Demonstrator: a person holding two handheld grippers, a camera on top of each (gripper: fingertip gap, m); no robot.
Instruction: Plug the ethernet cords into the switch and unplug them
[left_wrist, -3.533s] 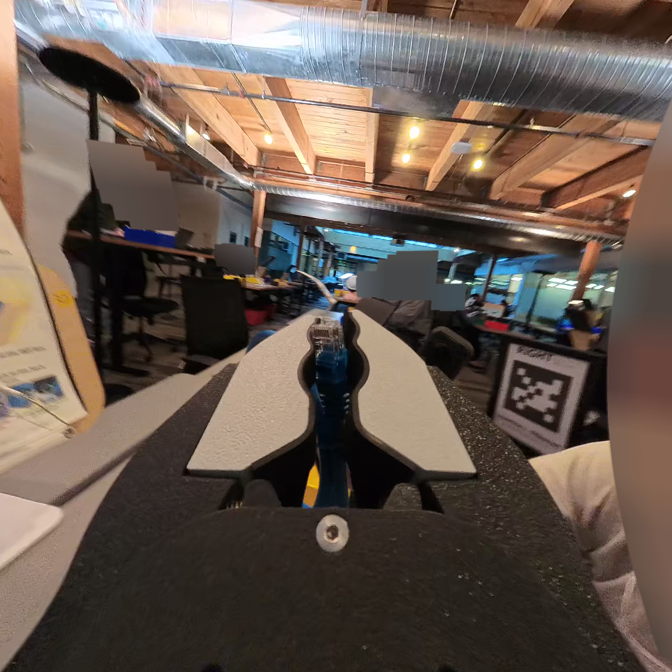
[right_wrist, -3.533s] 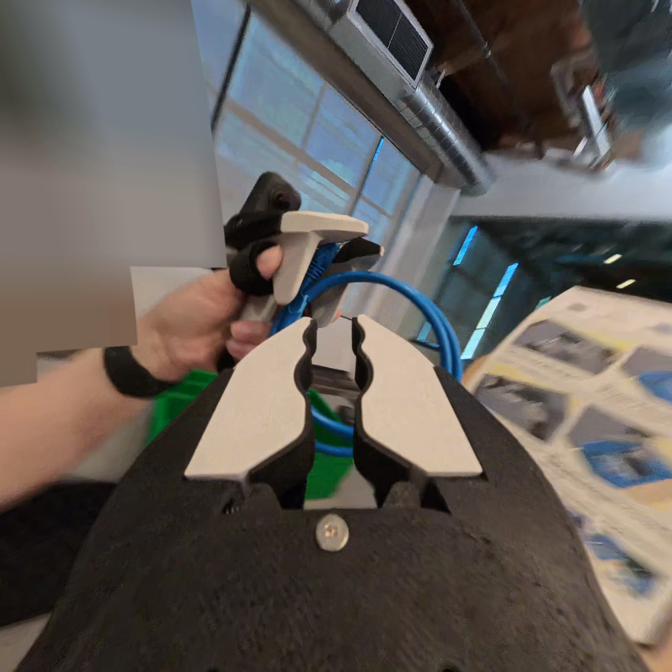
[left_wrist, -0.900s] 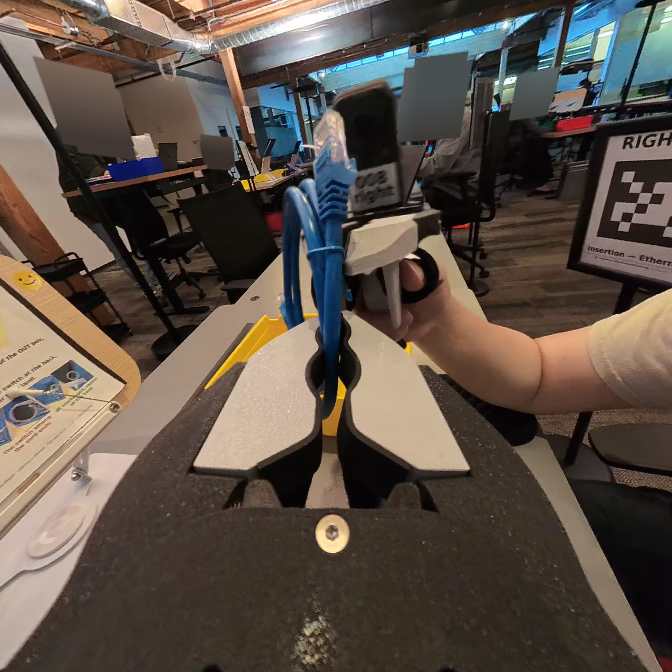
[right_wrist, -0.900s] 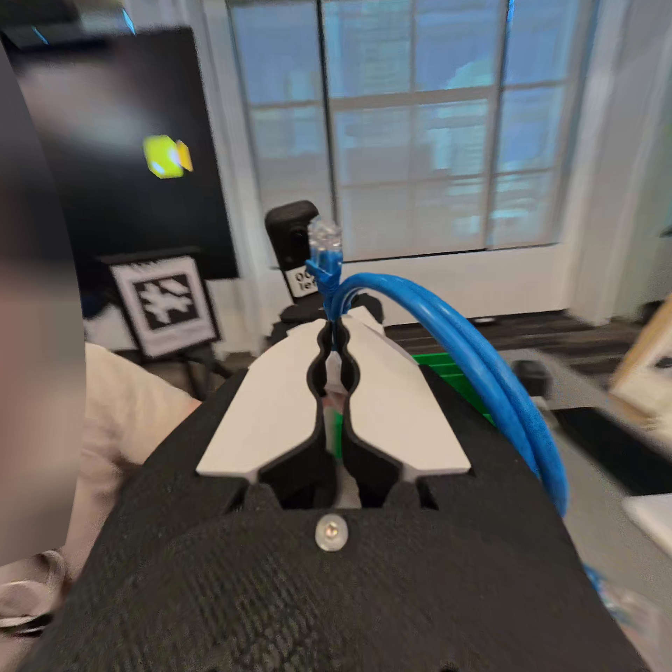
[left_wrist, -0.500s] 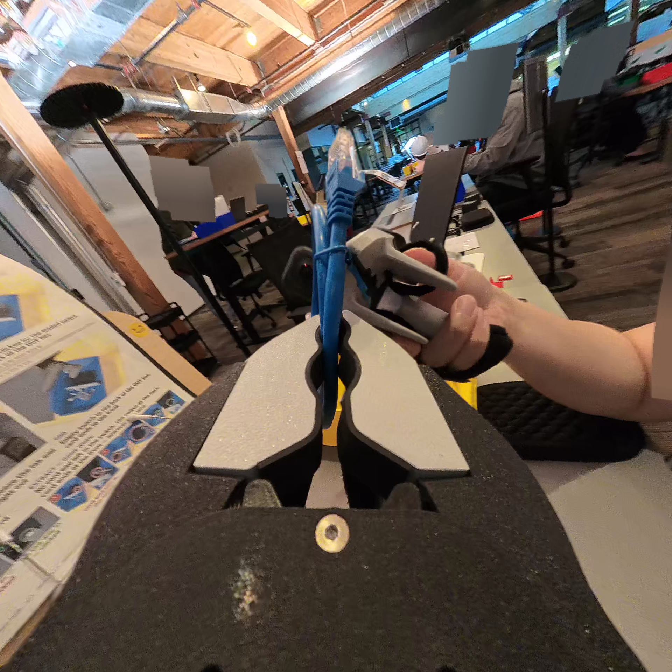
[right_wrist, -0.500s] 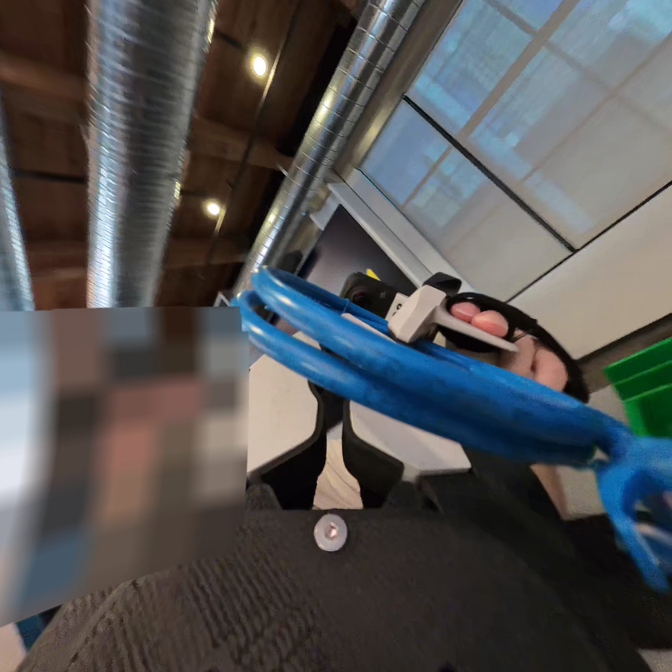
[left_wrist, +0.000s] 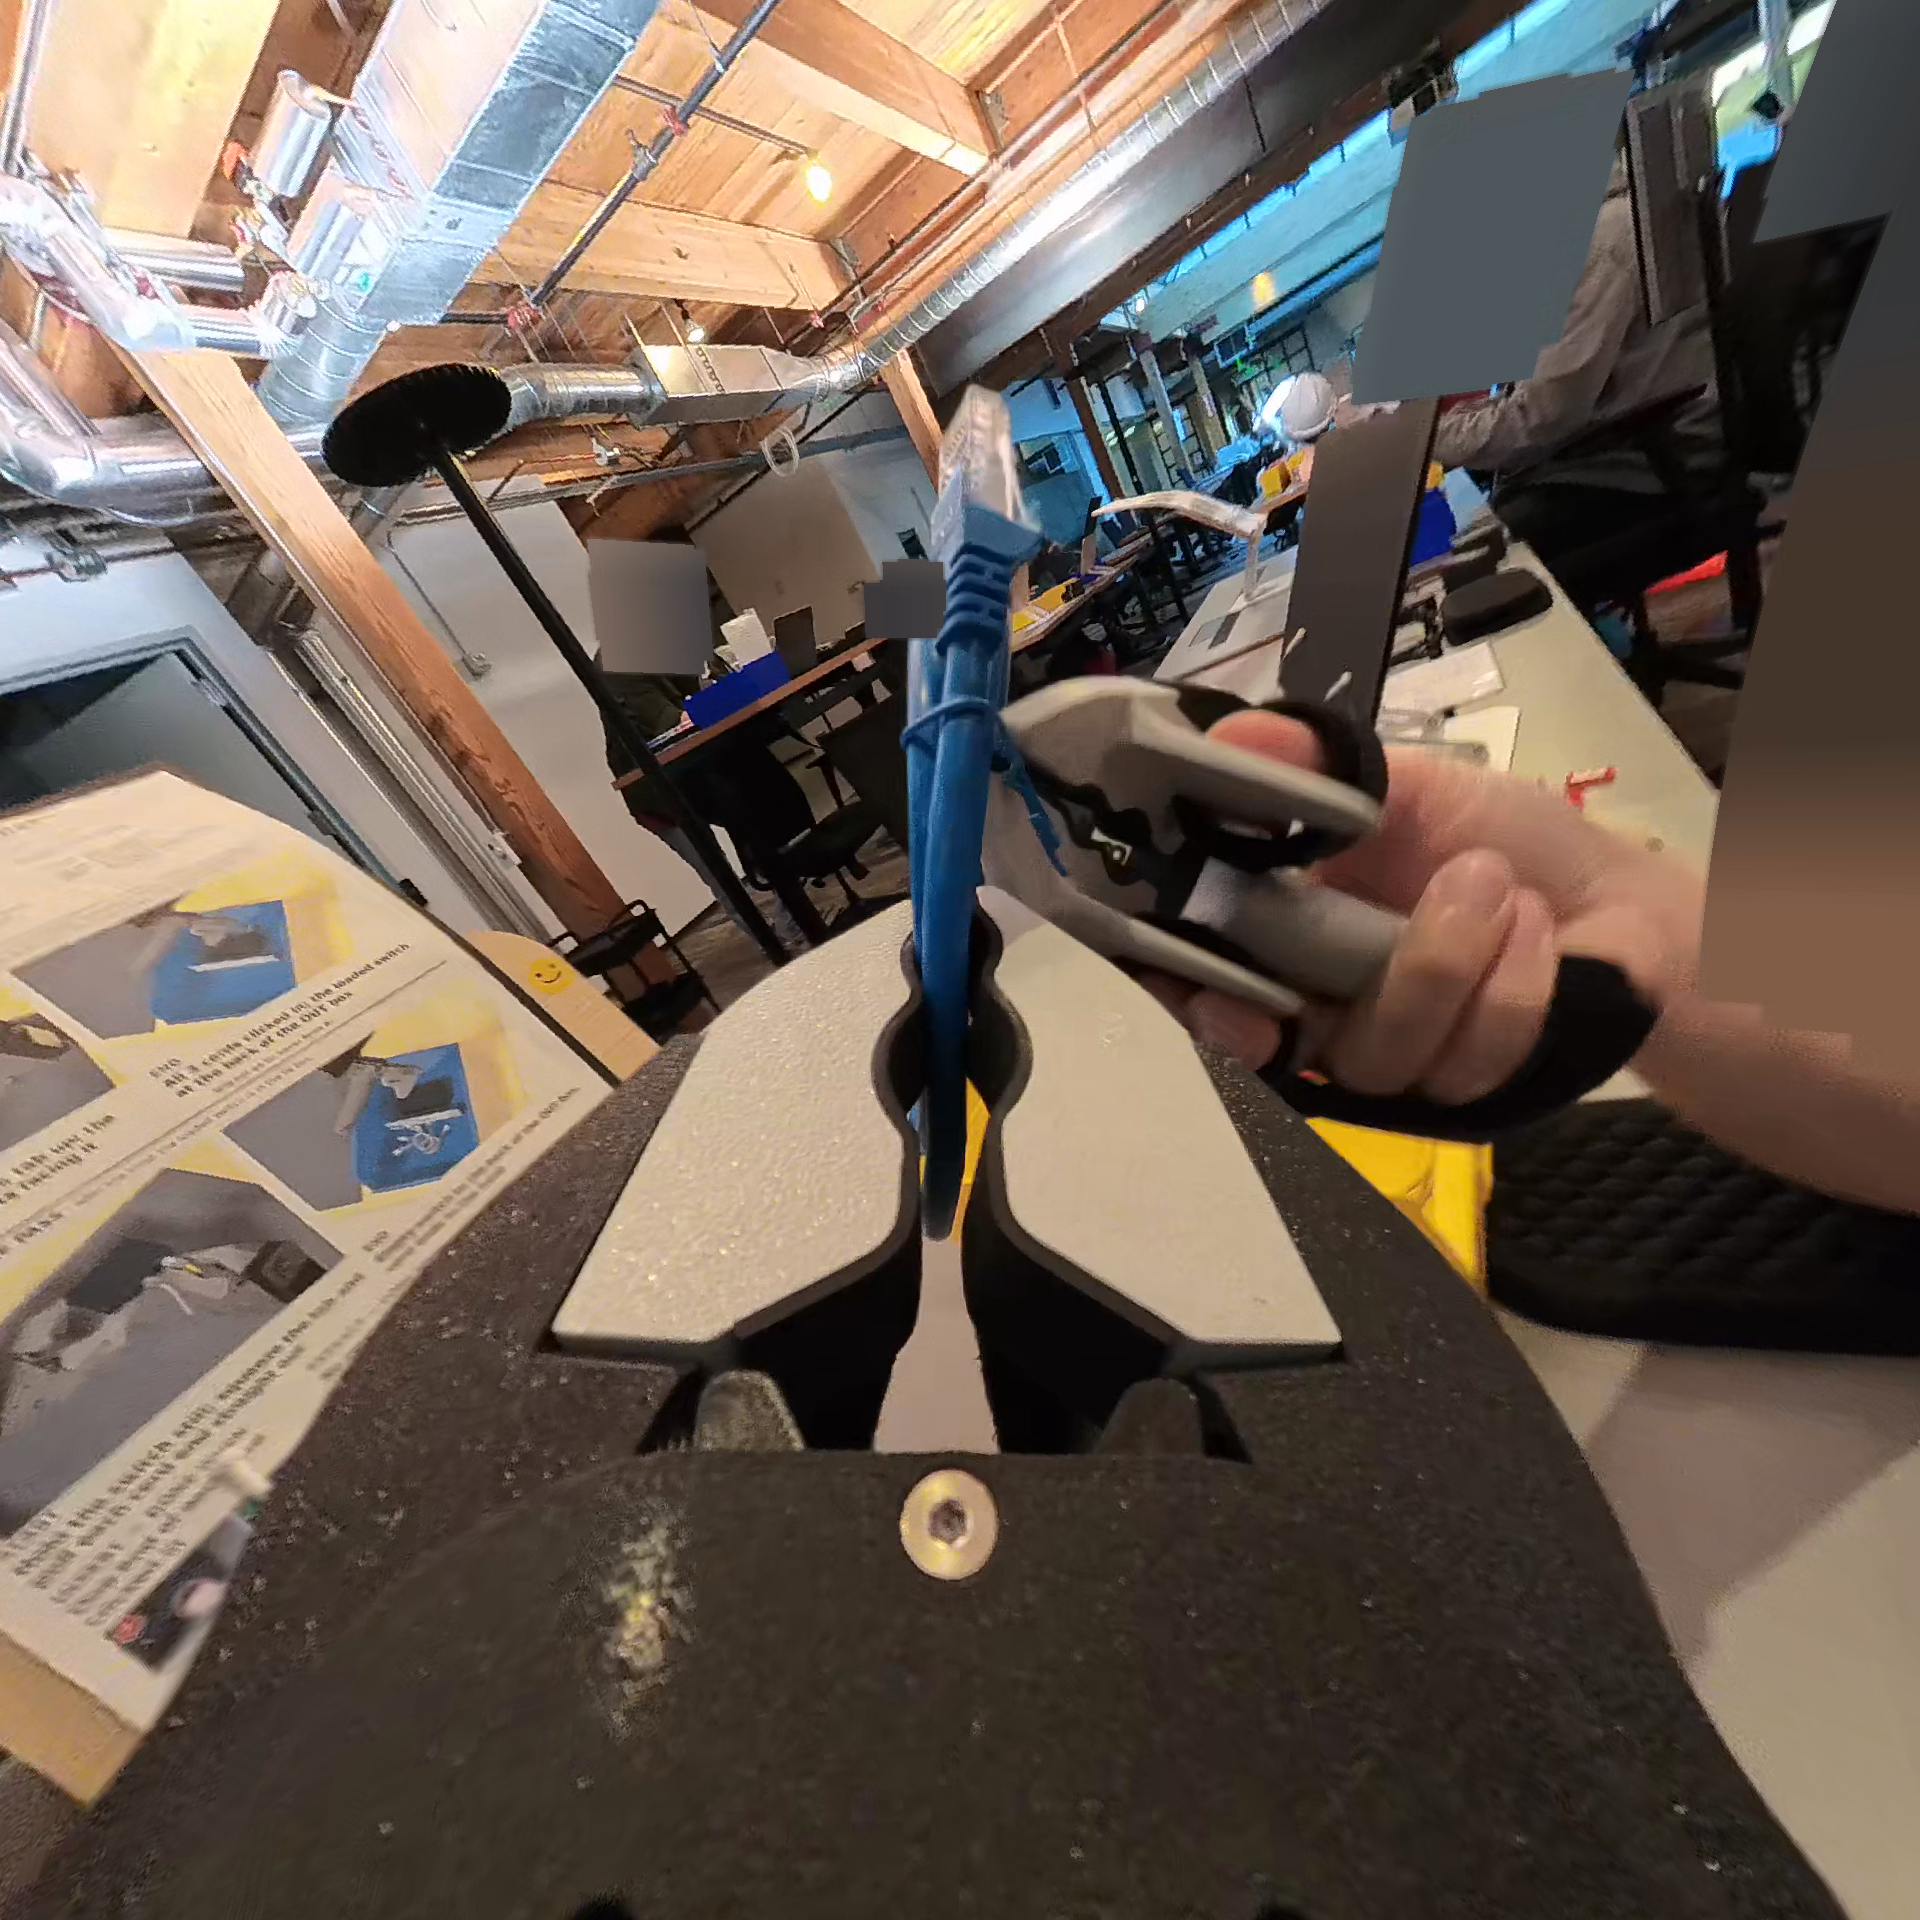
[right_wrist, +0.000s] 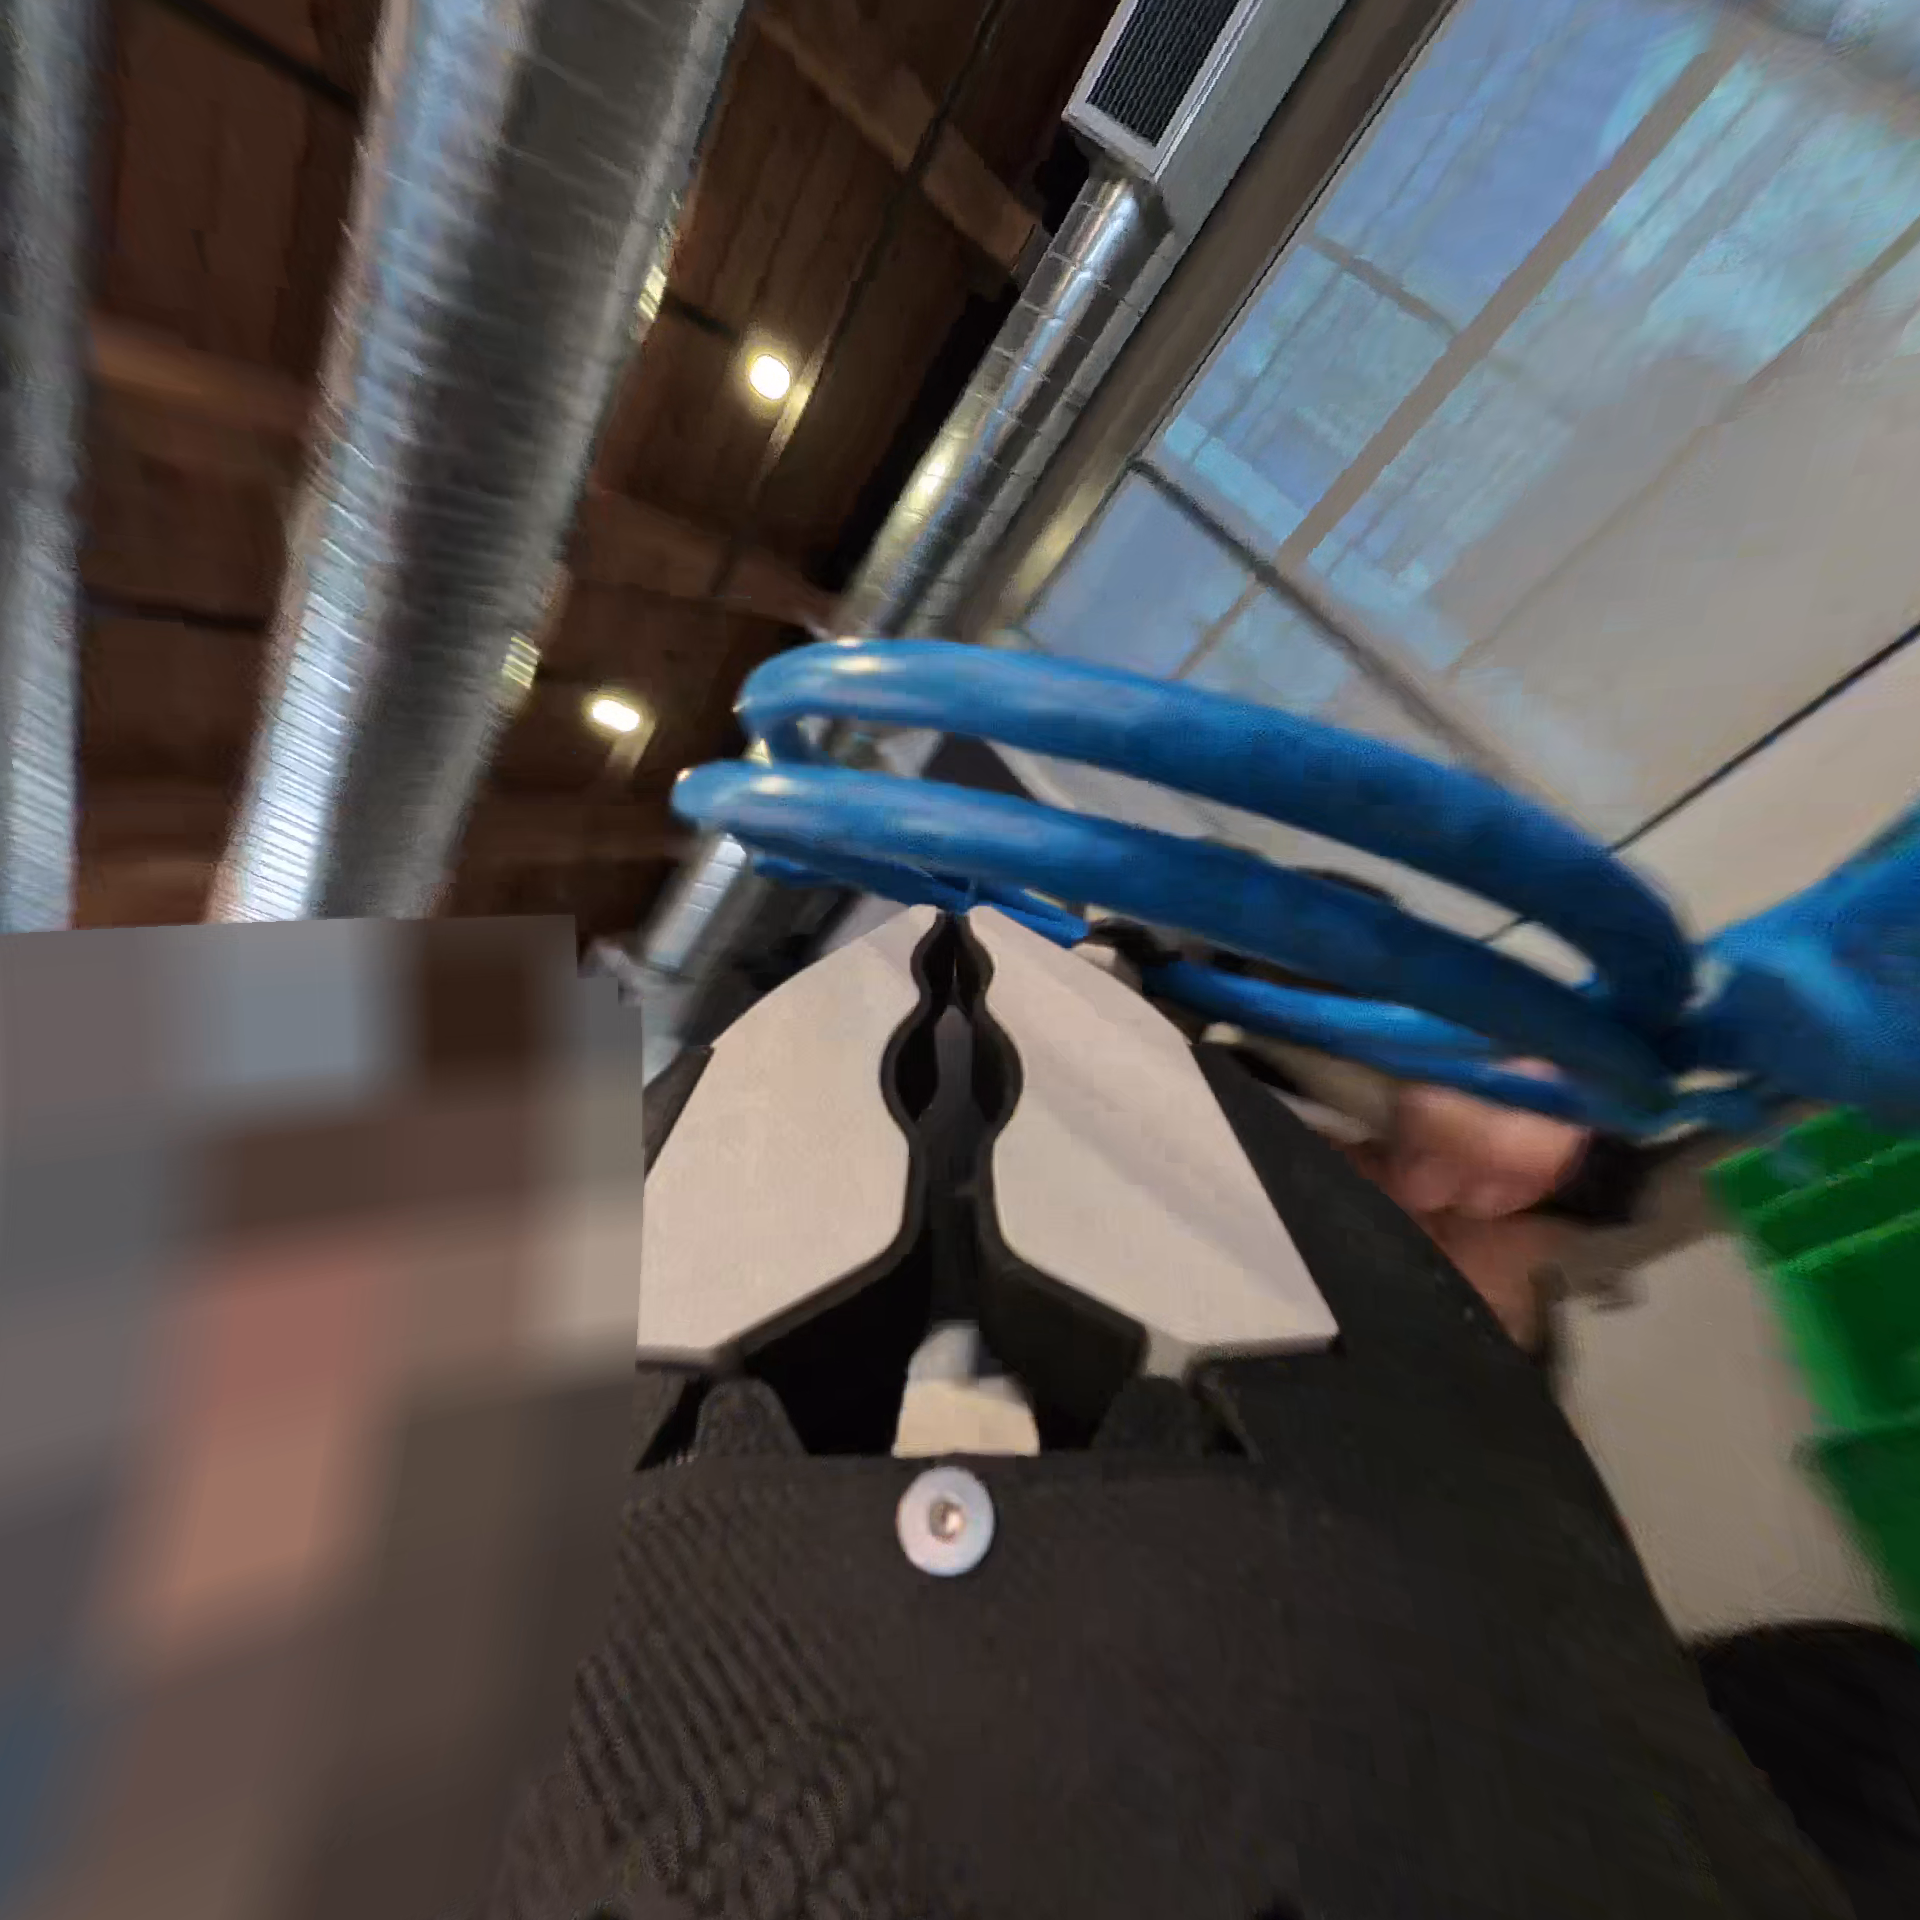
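My left gripper (left_wrist: 951, 961) has its jaws clamped on the coiled blue ethernet cord (left_wrist: 948, 831), plug up, raised off the tabletop (left_wrist: 1766, 1455). My right gripper (right_wrist: 951, 935) pinches the blue tie (right_wrist: 1023, 909) on the coil, jaws nearly together.

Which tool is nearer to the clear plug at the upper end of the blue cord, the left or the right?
Left, probably. The left tool clamps the blue cord directly below the clear plug; the right tool sits beside the cord, further along to the side.

Glossy blue cable (left_wrist: 945, 831), clear plastic plug (left_wrist: 982, 442), matt grainy tongs (left_wrist: 951, 940).
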